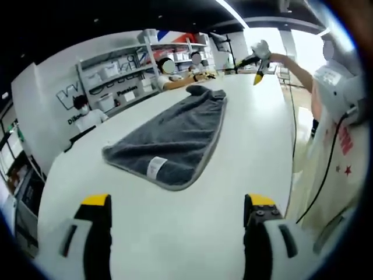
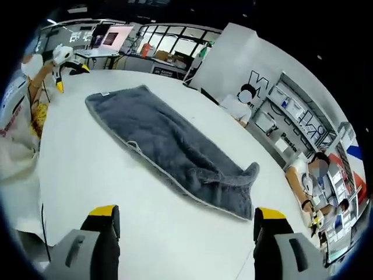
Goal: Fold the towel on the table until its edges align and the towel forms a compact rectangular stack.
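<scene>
Towel (image 1: 169, 137) folded lengthwise on bench (image 1: 245, 169), far end bunched; cross folds left. Left claw (image 1: 178, 204) and right claw (image 2: 186, 213) wide open, empty.

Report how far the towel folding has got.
Done: the grey towel looks folded once lengthwise, lying as a long strip on the white table, one end bunched. In hand: nothing; the left gripper and right gripper are open above the table. Left: fold it shorter into a stack.
</scene>
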`<state>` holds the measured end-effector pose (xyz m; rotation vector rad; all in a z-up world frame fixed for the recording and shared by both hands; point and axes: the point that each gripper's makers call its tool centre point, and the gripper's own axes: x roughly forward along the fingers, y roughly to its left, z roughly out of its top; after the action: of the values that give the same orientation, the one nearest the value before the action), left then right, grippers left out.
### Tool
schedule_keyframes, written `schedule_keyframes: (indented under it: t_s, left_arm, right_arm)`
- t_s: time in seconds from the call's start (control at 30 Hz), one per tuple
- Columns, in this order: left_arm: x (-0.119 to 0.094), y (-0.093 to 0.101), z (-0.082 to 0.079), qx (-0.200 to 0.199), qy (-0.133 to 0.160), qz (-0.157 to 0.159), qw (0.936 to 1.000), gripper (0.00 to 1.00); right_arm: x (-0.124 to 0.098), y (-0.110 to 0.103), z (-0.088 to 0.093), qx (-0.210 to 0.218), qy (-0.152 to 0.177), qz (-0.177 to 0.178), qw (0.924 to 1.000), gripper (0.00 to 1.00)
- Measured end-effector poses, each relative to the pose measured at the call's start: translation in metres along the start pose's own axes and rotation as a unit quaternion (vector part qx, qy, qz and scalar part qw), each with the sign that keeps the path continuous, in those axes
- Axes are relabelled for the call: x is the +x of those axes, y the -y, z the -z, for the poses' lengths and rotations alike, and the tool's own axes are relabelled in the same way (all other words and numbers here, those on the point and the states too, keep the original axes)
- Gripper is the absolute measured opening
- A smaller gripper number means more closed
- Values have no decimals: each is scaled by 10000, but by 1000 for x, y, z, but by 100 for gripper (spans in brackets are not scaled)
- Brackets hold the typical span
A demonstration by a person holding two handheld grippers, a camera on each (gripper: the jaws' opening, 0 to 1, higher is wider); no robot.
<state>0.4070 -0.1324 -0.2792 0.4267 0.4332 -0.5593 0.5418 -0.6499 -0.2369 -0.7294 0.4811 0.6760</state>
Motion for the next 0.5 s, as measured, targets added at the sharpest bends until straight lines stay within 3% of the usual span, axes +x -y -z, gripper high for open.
schedule_keyframes:
  t_s: [0.5]
  left_arm:
    - [4,4,1,-7,-43,43,10000,99]
  right_arm:
    - [-7,-14,33,95,-196,-112,9997,100]
